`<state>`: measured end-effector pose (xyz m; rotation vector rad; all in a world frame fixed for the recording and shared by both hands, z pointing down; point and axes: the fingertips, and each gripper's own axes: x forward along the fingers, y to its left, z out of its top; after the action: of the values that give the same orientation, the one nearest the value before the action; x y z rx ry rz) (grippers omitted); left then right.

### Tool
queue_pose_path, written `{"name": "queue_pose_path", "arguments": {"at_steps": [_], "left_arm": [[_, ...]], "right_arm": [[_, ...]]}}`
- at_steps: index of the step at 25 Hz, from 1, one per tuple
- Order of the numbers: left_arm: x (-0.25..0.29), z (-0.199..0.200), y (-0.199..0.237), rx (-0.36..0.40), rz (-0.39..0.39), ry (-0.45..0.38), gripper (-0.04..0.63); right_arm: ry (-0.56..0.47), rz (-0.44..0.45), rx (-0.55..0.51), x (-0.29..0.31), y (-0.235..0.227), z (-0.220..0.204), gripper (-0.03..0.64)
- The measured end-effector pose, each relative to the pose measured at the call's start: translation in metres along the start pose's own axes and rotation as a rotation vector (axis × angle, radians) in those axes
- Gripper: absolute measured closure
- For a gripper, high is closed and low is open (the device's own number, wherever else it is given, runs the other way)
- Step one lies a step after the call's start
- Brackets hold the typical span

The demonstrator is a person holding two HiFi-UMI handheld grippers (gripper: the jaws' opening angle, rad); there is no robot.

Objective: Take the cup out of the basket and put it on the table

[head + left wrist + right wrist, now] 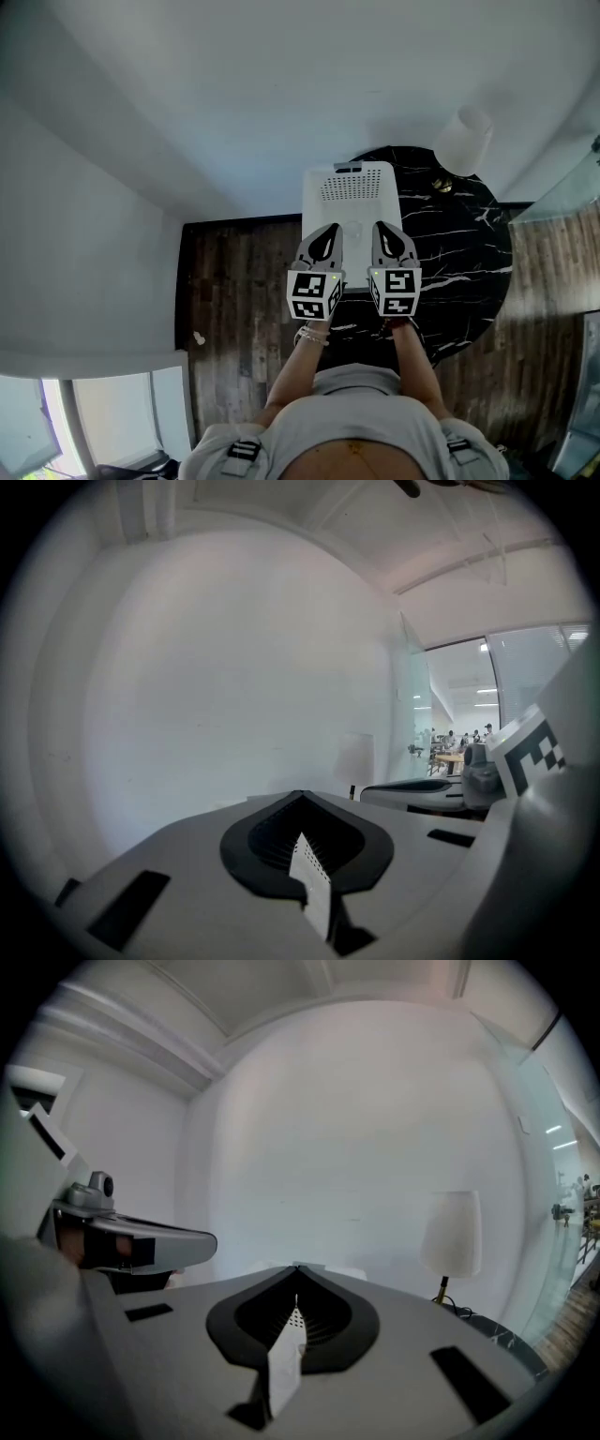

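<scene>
Head view: the left tool (330, 228) and right tool (382, 228) hover side by side over the near edge of a white basket (349, 192), which stands on the black marble tabletop (469, 244) — the cup cannot be made out.

Left gripper view: the jaws are pressed together, nothing between.

Right gripper view: the jaws are together too, empty — a white lamp (451, 1234) stands beyond.
</scene>
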<state>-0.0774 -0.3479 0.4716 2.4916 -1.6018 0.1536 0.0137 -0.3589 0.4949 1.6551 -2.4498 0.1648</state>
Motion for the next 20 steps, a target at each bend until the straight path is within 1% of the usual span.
{"name": "queue_pose_path", "arguments": {"at_steps": [6, 10, 14, 20], "left_arm": [[0.011, -0.006, 0.018, -0.014, -0.034, 0.019, 0.589], [0.016, -0.01, 0.029, -0.028, -0.053, 0.033, 0.589], [0.023, -0.017, 0.038, -0.049, -0.076, 0.051, 0.589], [0.037, -0.024, 0.045, -0.062, -0.107, 0.074, 0.589]], "right_arm": [[0.082, 0.008, -0.024, 0.034, 0.012, -0.022, 0.609], [0.155, 0.028, -0.01, 0.054, 0.018, -0.038, 0.609], [0.202, 0.026, -0.007, 0.069, 0.017, -0.047, 0.609], [0.33, 0.058, 0.002, 0.089, 0.014, -0.071, 0.609]]}}
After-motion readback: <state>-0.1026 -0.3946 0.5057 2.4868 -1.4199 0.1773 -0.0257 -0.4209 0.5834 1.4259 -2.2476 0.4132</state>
